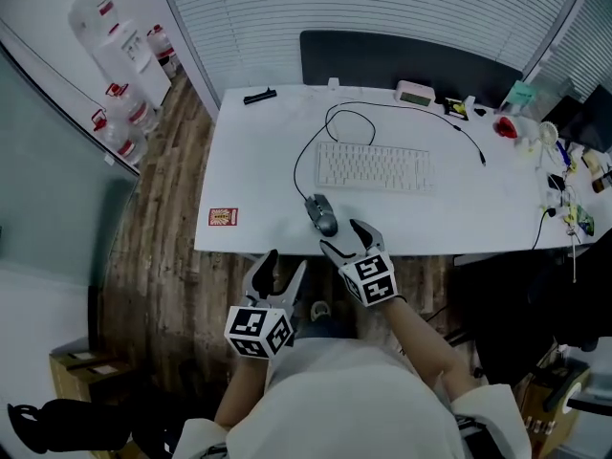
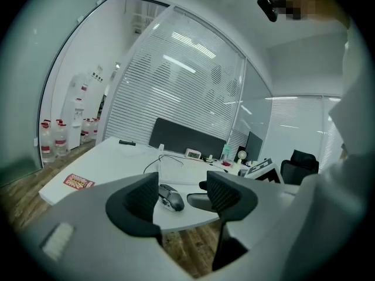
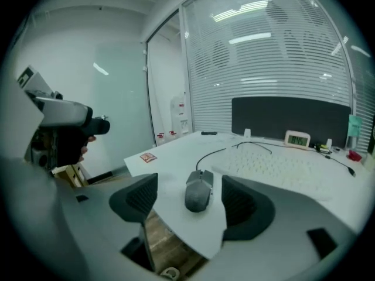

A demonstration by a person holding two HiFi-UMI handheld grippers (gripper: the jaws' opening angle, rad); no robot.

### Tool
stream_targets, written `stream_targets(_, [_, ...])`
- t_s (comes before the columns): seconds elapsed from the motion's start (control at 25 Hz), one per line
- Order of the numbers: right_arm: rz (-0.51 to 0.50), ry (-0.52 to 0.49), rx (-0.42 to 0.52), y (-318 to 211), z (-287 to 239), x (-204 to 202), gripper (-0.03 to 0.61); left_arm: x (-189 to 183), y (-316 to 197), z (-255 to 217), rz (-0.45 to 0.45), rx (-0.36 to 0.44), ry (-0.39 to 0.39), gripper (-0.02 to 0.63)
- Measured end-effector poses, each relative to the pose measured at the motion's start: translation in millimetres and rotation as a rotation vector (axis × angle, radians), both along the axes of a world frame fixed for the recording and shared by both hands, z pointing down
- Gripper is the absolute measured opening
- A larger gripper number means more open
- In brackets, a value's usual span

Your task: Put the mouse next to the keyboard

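A grey wired mouse [image 1: 322, 214] lies near the front edge of the white desk [image 1: 268, 161], left of and in front of the white keyboard [image 1: 374, 167]. My right gripper [image 1: 350, 238] is open just in front of the mouse [image 3: 198, 192], which lies ahead between its jaws, untouched. My left gripper [image 1: 282, 266] is open and empty, off the desk's front edge above the floor; the mouse [image 2: 170, 199] shows past its jaws. The keyboard [image 3: 275, 164] lies beyond the mouse to the right.
A red-and-yellow sticker [image 1: 222, 217] is on the desk's left front corner. A small clock [image 1: 415, 93], a black remote [image 1: 259, 96] and cables lie at the back, clutter at the right end [image 1: 559, 161]. Water bottles [image 1: 120, 113] stand on the floor at left.
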State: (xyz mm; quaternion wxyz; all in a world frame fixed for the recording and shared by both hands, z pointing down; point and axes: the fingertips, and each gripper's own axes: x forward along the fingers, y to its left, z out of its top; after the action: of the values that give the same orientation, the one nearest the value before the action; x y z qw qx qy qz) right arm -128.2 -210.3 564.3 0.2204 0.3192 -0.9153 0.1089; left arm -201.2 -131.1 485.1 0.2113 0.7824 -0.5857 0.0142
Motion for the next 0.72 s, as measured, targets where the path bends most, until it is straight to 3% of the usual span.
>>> stream_targets(0.56, [0.031,0.183,-0.147,-54.1,85.3,-43.7,0.341,-40.3,-36.2,24.2,0.023,-0.060,0.038,0.245])
stream_targets(0.72, [0.008,0.232,-0.180,-55.2,93.2,-45.5,0.289,-42.5,-40.3,29.9,0.031,-0.070,0.052,0.245])
